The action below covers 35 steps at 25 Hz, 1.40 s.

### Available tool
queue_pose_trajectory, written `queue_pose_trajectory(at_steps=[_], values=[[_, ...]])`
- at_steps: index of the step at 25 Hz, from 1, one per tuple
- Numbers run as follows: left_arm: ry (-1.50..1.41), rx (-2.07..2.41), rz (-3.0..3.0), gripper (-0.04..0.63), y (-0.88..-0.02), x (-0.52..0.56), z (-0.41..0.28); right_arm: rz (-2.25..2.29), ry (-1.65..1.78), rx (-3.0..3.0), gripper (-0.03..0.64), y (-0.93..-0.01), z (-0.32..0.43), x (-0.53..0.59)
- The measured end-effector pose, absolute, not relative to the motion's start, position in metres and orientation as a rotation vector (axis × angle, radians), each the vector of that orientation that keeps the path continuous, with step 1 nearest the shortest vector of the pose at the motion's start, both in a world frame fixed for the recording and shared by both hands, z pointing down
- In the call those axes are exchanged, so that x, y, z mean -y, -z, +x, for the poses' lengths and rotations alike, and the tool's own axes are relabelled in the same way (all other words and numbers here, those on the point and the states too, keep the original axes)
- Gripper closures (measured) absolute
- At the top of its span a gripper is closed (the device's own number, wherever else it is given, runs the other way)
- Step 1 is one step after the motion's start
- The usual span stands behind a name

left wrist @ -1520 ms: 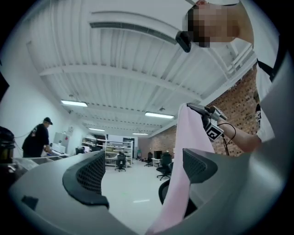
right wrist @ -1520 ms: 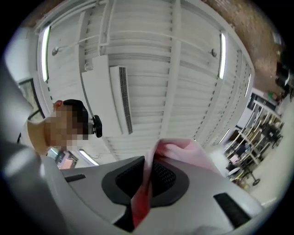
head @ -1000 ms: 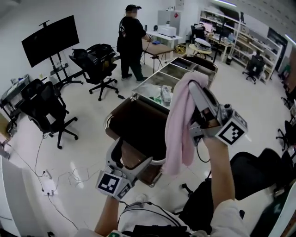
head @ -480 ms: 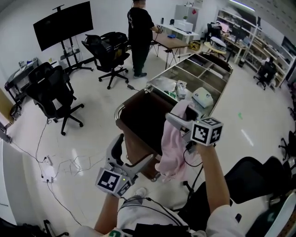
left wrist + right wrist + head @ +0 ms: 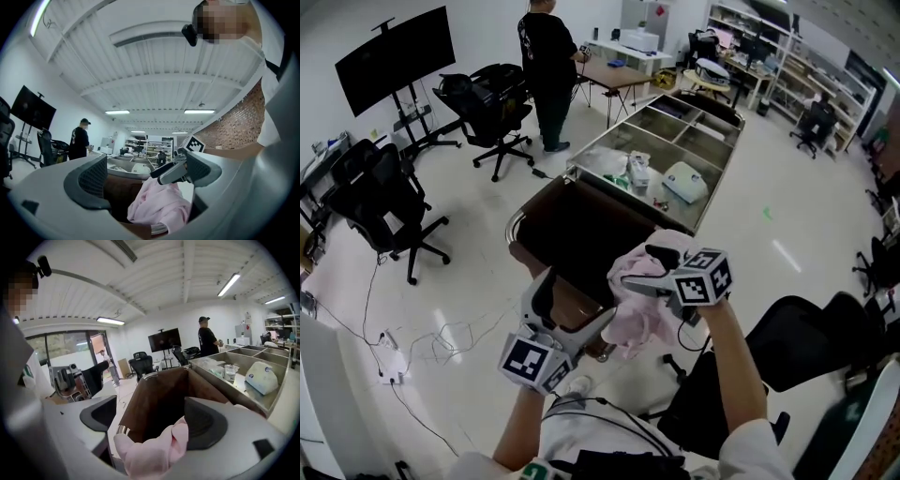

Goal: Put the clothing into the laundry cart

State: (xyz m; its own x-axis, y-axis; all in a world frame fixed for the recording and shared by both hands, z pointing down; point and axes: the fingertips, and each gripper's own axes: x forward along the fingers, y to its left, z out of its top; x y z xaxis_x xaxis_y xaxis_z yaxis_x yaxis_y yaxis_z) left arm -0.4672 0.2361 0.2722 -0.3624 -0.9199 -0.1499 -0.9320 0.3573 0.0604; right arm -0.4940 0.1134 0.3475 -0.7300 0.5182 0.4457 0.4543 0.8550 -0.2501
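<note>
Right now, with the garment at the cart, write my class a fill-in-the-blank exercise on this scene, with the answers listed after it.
1. The garment lying between the open jaws of the right gripper is ___ in colour.
2. The laundry cart below it has ___ walls.
3. The left gripper is open and holds ___.
4. The person standing in the background is dressed in ___.

Missing words: pink; brown; nothing; black.
</note>
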Motion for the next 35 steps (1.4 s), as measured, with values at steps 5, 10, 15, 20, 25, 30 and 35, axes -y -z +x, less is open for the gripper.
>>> queue_pose_trajectory(at_steps=[5, 10, 15, 20, 25, 30, 35], values=[[-0.197, -2.477, -1.809, 0.086, -0.279, -0.207, -0.455, -0.575, -0.281, 2.765, 0.135, -0.315, -0.462, -0.076], [-0.186, -2.384, -1.953, 0.086, -0.287, -0.158, -0.432, -0.212, -0.173, 3.069, 0.137, -0.283, -0.406, -0.013], [-0.169, -2.243, -2.119, 0.086, -0.298, -0.09, -0.391, 0.396, 0.048, 3.238, 0.137, -0.263, -0.305, 0.053], [-0.112, -2.066, -2.278, 0.086, -0.31, -0.026, -0.33, 1.056, 0.094, 3.152, 0.138, -0.269, -0.18, 0.09], [-0.085, -1.9, -2.349, 0.119, -0.301, 0.006, -0.267, 1.538, 0.084, 2.928, 0.14, -0.29, -0.071, 0.08], [-0.063, -1.935, -2.33, 0.208, -0.304, 0.016, -0.237, 1.709, 0.007, 2.821, 0.141, -0.31, -0.02, 0.072], [-0.004, -2.003, -2.274, 0.236, -0.312, 0.019, -0.228, 1.769, 0.091, 2.711, 0.149, -0.32, -0.002, 0.059]])
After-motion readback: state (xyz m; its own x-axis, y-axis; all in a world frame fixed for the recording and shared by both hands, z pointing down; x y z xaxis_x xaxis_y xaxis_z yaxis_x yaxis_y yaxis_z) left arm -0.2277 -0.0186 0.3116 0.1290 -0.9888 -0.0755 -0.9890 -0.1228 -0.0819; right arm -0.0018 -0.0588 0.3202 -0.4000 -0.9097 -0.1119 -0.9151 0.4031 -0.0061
